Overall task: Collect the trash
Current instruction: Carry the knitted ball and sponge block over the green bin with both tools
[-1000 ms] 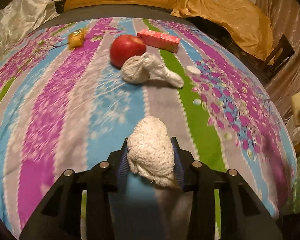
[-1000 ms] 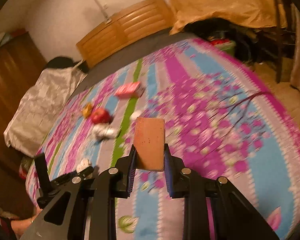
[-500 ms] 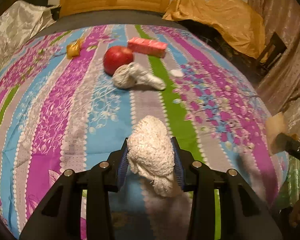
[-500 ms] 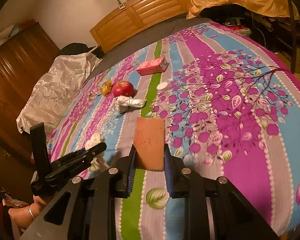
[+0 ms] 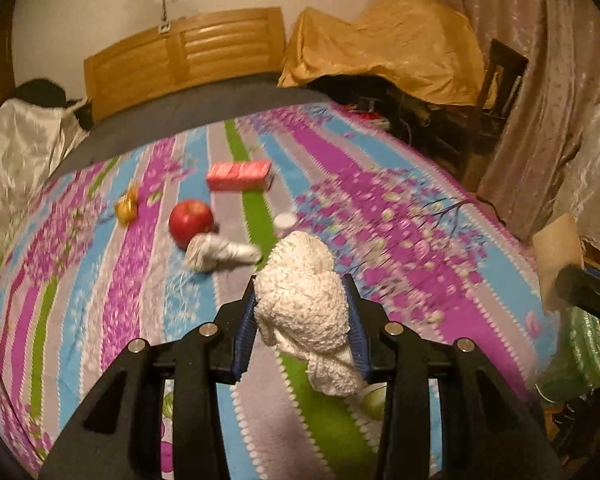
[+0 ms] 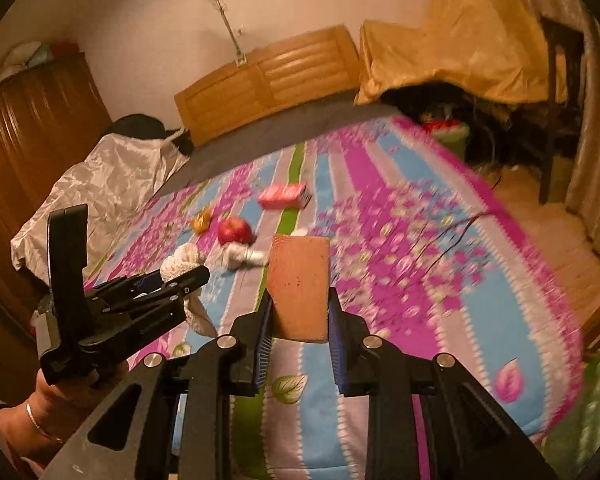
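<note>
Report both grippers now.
Left gripper: closed on a white crumpled rag.
Right gripper: closed on a flat brown card.

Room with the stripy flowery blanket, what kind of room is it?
Most likely a bedroom. There is a big bed under that blanket, a wooden headboard against the wall, and a tall wooden wardrobe beside it.

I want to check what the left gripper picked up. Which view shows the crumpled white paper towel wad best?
The left wrist view: the crumpled white paper towel wad fills the centre, pinched between the left gripper pads. The right wrist view shows the wad small and side-on, partly hidden by the gripper's fingers.
</note>
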`<state>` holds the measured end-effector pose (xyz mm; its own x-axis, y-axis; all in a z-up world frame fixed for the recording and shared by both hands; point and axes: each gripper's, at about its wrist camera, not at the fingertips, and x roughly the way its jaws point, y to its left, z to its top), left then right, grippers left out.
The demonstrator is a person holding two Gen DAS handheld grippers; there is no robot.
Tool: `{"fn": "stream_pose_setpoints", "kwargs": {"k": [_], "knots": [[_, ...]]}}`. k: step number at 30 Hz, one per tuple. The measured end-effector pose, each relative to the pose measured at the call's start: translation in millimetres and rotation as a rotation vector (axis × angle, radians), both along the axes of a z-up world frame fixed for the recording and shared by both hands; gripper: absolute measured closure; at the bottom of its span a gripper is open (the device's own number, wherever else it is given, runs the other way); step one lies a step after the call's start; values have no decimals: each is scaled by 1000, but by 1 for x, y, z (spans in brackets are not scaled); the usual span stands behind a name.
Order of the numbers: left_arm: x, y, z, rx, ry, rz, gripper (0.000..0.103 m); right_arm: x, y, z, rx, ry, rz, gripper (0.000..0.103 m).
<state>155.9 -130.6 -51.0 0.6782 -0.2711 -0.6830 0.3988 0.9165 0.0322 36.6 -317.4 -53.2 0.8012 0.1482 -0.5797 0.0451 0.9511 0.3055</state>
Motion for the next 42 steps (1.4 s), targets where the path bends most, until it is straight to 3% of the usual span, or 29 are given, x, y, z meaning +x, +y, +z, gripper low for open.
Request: {"fn": "stream_pose_setpoints", "kwargs": {"k": [10,20,30,42], "knots": [[-24,-54,48,-11,-89,-97,65,-58,-53,52,-93,-65,-157,76],[-61,-137,73,-36,-138,-262,65,-134,-127,81,-158,-73,-367,76],[-109,-228,83,-33,-178,-444,65,-221,-201,82,-166,-58,-565,76],[-175,-329,73,4,-211,-657,65,-316,-292,53,-163,9,-830,76]]}}
